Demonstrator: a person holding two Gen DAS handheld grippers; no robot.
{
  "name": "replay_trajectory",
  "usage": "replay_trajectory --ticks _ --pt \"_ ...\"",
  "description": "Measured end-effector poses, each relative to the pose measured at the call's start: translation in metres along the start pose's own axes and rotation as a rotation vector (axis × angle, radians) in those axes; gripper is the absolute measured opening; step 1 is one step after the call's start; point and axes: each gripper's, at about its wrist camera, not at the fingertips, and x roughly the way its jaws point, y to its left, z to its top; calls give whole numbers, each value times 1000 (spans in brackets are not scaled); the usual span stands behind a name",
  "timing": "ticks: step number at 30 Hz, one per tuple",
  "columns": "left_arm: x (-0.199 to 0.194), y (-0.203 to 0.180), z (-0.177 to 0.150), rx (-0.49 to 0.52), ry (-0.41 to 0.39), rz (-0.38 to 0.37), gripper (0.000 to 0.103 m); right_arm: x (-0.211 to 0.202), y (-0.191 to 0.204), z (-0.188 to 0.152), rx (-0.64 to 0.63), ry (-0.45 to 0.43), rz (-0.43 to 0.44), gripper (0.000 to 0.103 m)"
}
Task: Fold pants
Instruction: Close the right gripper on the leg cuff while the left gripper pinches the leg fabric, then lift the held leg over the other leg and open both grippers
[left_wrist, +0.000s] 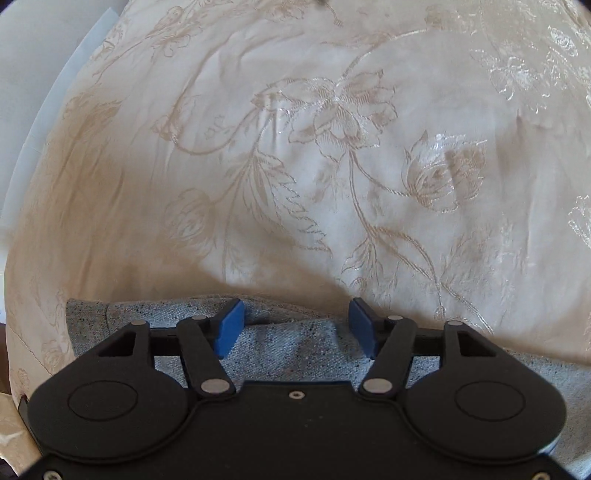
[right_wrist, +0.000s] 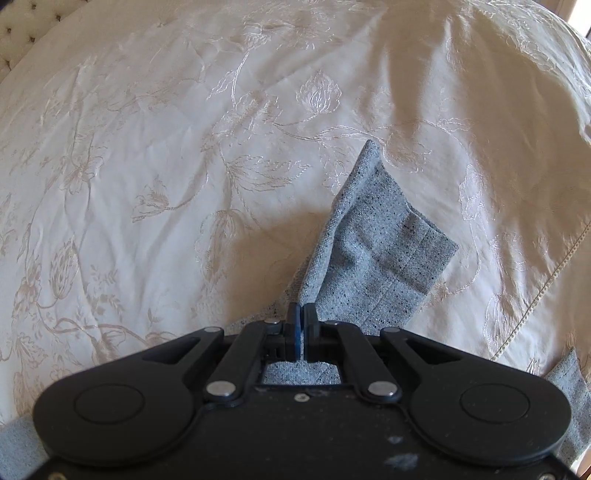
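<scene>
The pants (left_wrist: 295, 347) are grey speckled fabric lying on a cream bedspread (left_wrist: 295, 147) with a woven flower pattern. In the left wrist view my left gripper (left_wrist: 295, 325) is open, its blue pads (left_wrist: 231, 326) on either side of a fold at the fabric's edge. In the right wrist view my right gripper (right_wrist: 302, 325) is shut on the pants (right_wrist: 373, 243); a cuffed leg end rises from the pads, up and to the right, above the bedspread (right_wrist: 147, 166). More grey fabric shows under the gripper body.
The bed's left edge and a pale wall (left_wrist: 33, 74) show in the left wrist view. A tufted headboard (right_wrist: 18, 29) is at the top left of the right wrist view. A corded seam (right_wrist: 546, 288) runs along the bedspread at the right.
</scene>
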Motion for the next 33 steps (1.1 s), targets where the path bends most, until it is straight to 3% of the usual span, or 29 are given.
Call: replay_trajectory --ticks 3,4,5,6,7,14,20,27,33 --pt "12 -2 0 -25 43 11 67 1 1 2 8 -2 0 2" --pt "12 -2 -1 -33 44 10 49 0 1 2 11 -2 3 2" --pt "11 -1 -3 -40 35 -5 19 0 1 3 13 -3 4 2" --pt "8 3 -5 -58 25 -22 19 -1 0 4 14 -4 7 2" --pt "3 7 -9 -74 4 -32 12 -3 -1 4 16 -6 13 2" --pt "-72 34 -64 -16 -205 -75 5 -49 -12 3 -1 -65 62 2" --pt "-132 67 -128 -16 -316 -149 5 -104 -60 -35 -6 -118 65 2" --pt "-145 91 -231 -54 -316 -156 5 -140 -125 -107 30 -100 31 2" --pt "-115 97 -308 -82 -222 -106 5 -131 -167 -172 28 -34 -6 2"
